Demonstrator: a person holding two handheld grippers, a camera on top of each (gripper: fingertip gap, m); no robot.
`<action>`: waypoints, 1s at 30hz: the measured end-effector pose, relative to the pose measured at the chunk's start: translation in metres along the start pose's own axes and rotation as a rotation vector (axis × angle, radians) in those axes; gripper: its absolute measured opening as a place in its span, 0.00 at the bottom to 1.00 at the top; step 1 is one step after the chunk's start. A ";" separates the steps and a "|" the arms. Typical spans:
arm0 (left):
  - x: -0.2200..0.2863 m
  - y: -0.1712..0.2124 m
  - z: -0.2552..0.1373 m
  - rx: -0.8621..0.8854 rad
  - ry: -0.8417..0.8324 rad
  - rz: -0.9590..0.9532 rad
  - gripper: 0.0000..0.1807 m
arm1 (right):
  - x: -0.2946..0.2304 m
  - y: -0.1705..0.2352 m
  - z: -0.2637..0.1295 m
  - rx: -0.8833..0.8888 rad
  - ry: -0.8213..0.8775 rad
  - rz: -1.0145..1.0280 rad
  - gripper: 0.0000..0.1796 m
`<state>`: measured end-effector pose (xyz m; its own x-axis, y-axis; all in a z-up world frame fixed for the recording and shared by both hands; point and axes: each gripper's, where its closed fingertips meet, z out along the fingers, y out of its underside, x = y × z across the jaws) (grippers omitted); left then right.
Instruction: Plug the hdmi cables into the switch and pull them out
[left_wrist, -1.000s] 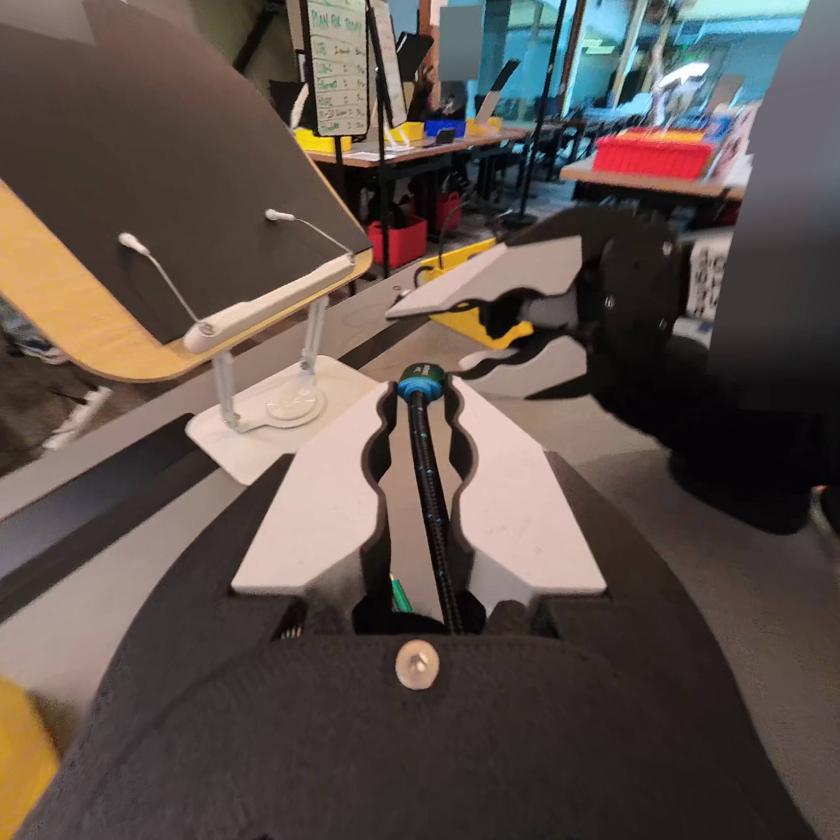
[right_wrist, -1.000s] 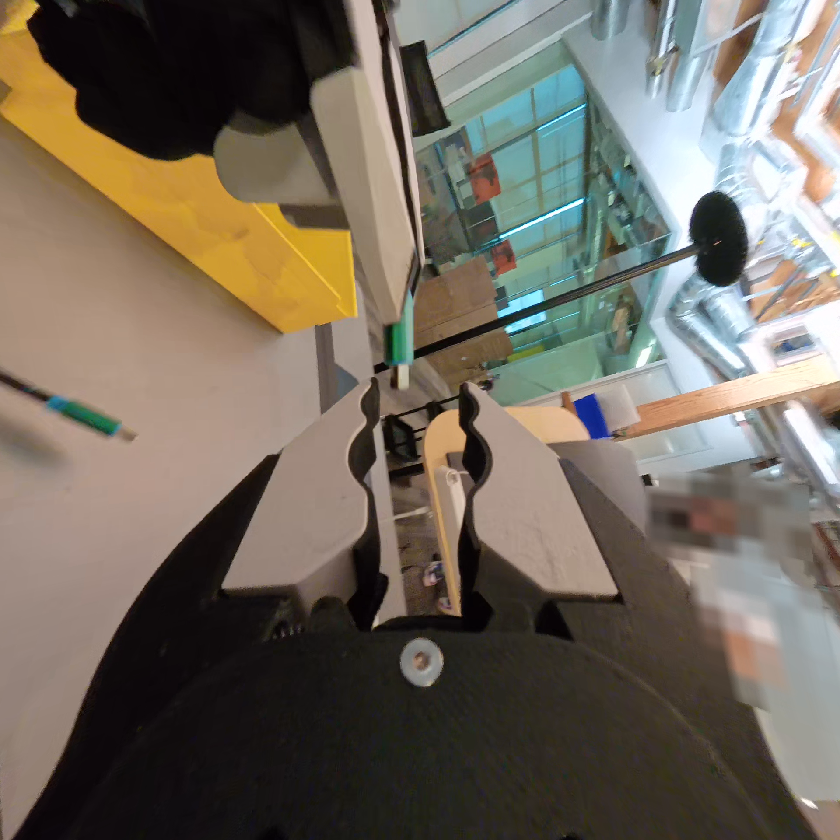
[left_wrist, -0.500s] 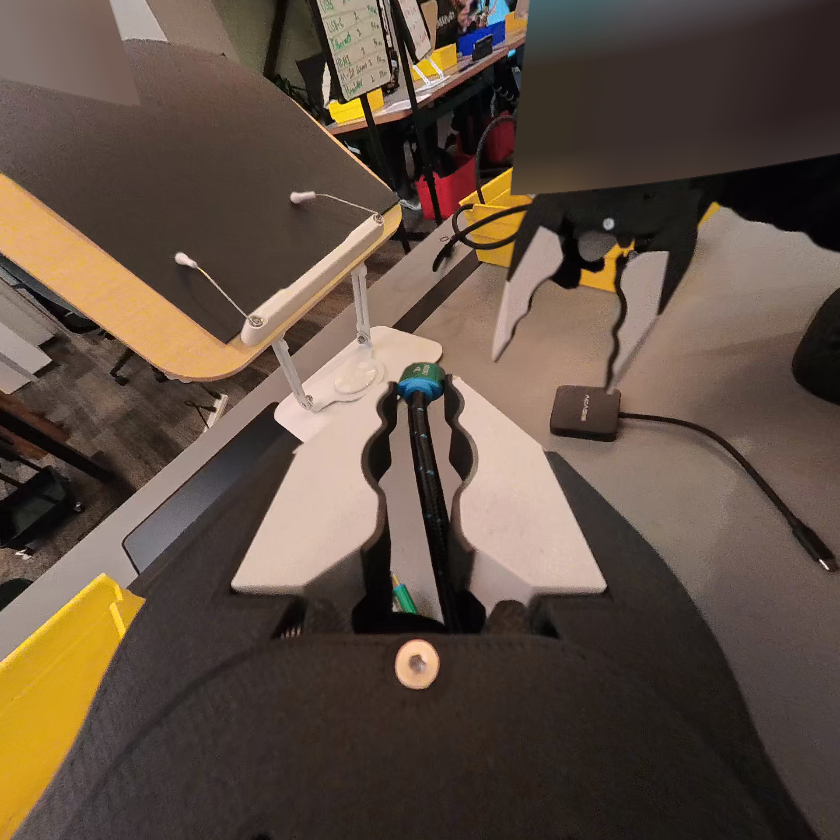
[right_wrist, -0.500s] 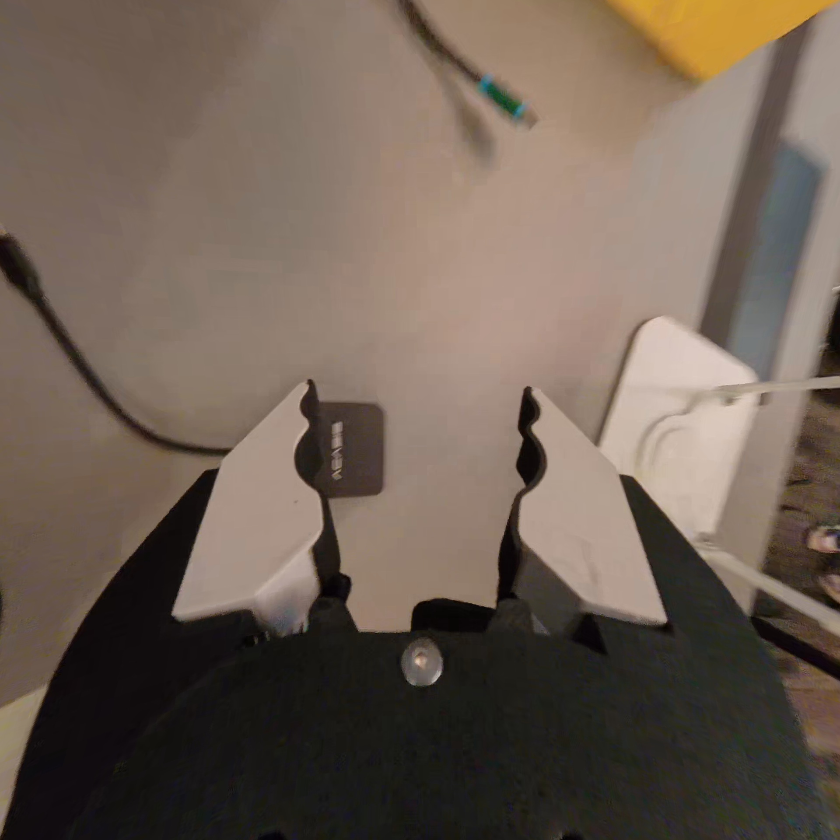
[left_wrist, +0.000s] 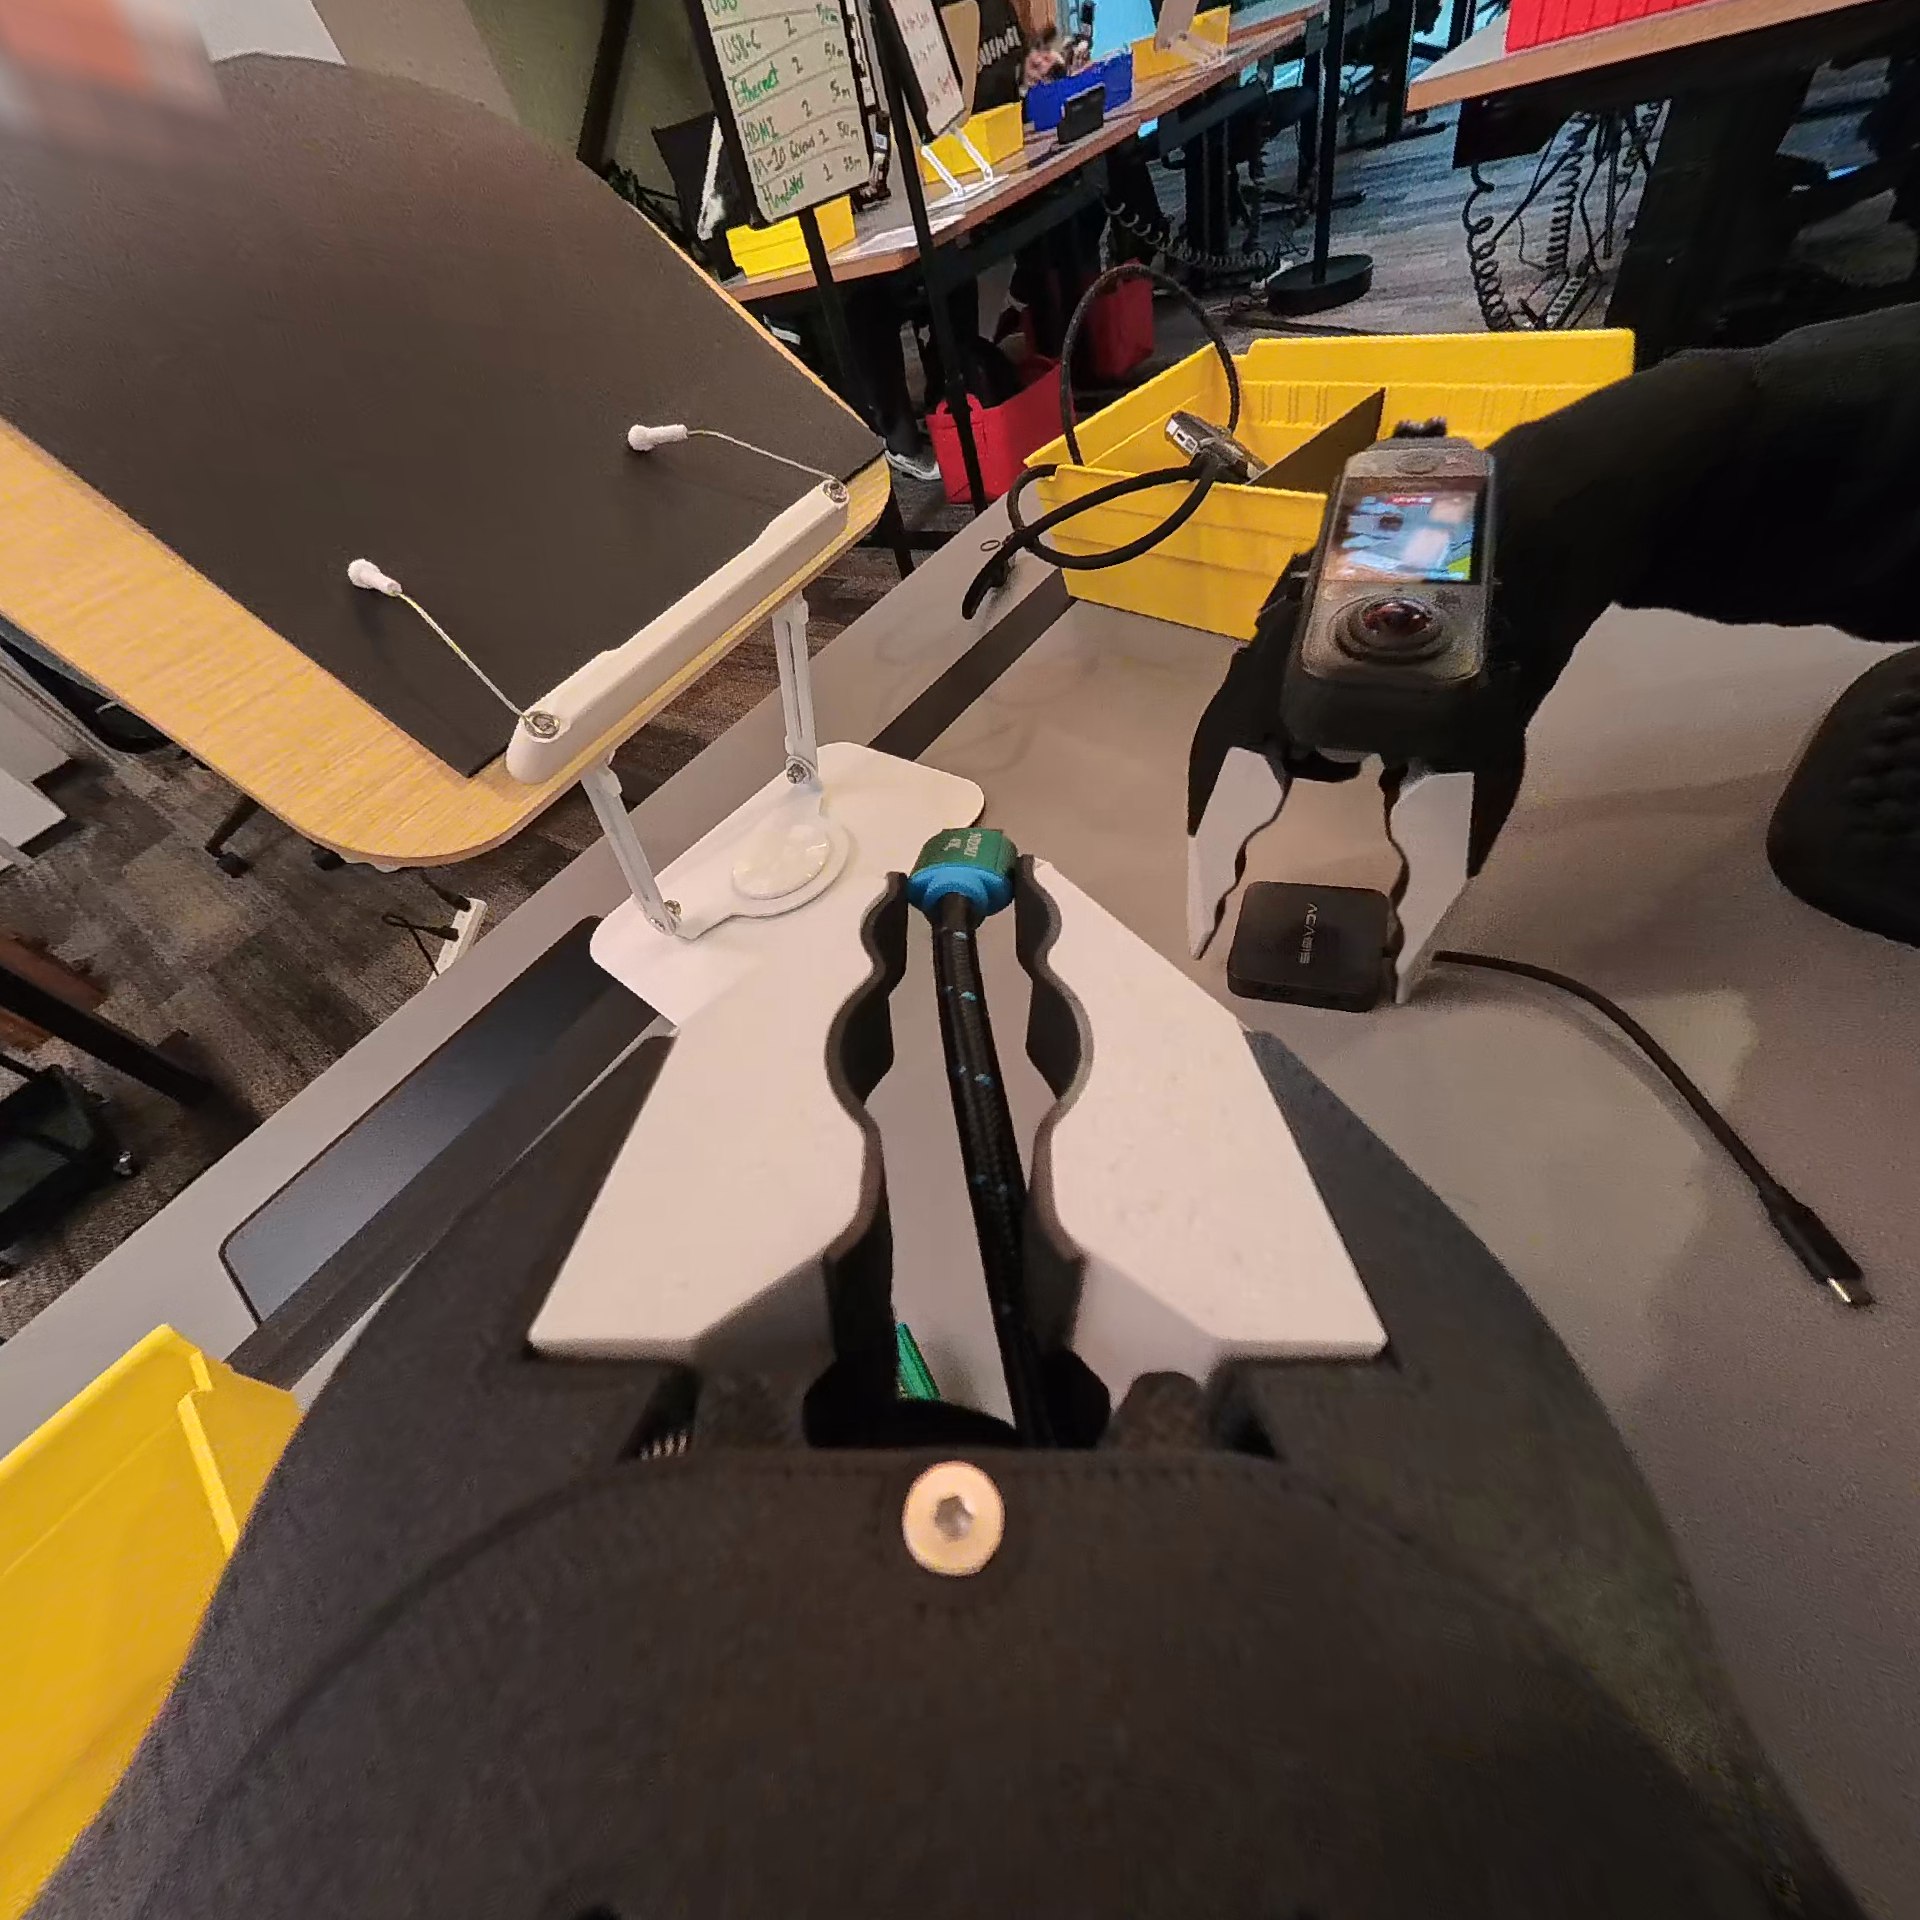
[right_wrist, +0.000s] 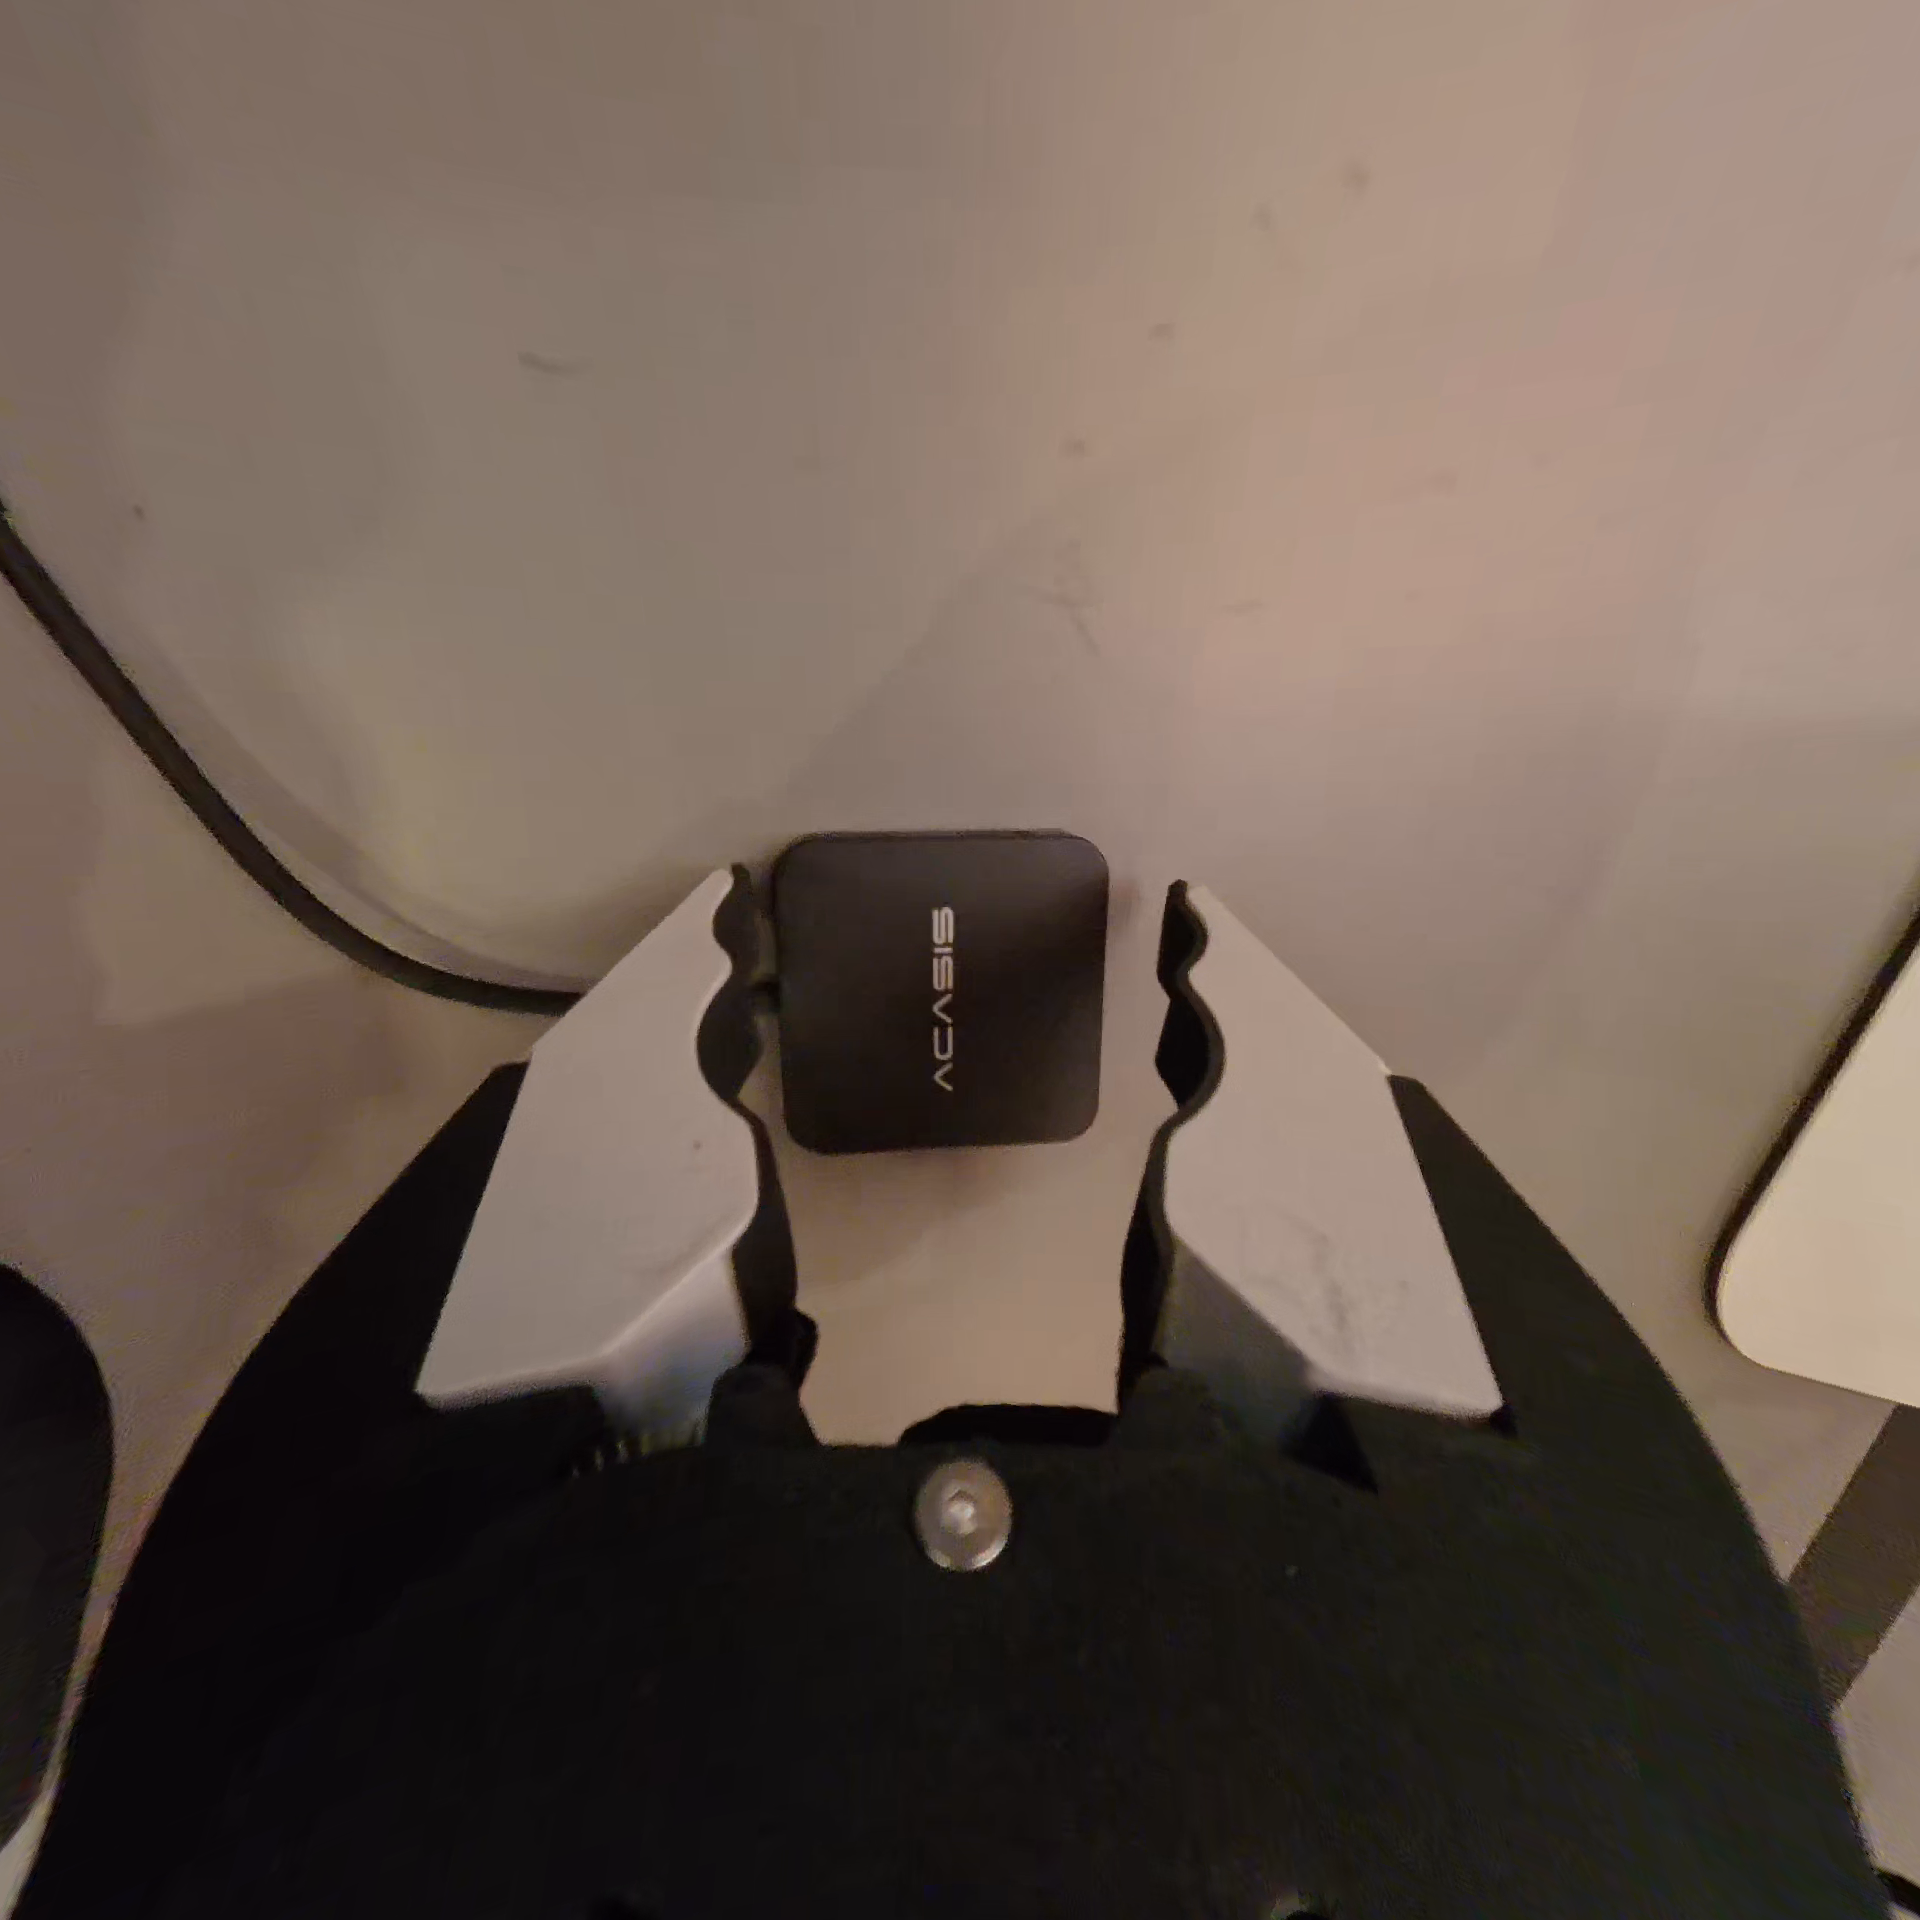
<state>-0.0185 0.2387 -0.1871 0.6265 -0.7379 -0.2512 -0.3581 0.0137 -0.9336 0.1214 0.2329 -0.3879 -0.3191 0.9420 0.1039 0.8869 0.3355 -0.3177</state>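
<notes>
Left gripper (left_wrist: 956, 904) clamps the hdmi cable (left_wrist: 971, 1060) behind its plug for insertion; right gripper (right_wrist: 951, 904), jaws wide, straddles the switch (right_wrist: 940, 987) to steady it.

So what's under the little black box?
The black box lies flat on the grey table, between the open right gripper's fingers. Nothing else shows beneath it; its underside is hidden.

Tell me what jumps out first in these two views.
The left gripper is shut on a braided HDMI cable, its green-and-blue plug poking out past the fingertips. To its right on the grey table, the right gripper stands open, pointing down, its fingers either side of the small black switch. A tilted black-and-wood board on a white stand fills the upper left.
</notes>
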 end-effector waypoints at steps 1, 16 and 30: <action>0.001 0.001 0.000 -0.002 0.005 -0.001 0.11 | 0.001 0.000 0.000 0.000 -0.005 0.001 0.42; 0.005 0.007 0.005 -0.009 0.034 -0.009 0.10 | -0.009 0.006 -0.001 -0.033 -0.119 -0.037 0.35; 0.009 0.008 0.008 -0.014 0.045 -0.008 0.10 | -0.012 0.010 -0.002 -0.156 -0.133 -0.064 0.37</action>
<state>-0.0106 0.2374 -0.1992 0.5978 -0.7674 -0.2318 -0.3633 -0.0016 -0.9317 0.1349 0.2255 -0.3909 -0.4090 0.9125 -0.0093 0.9008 0.4021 -0.1638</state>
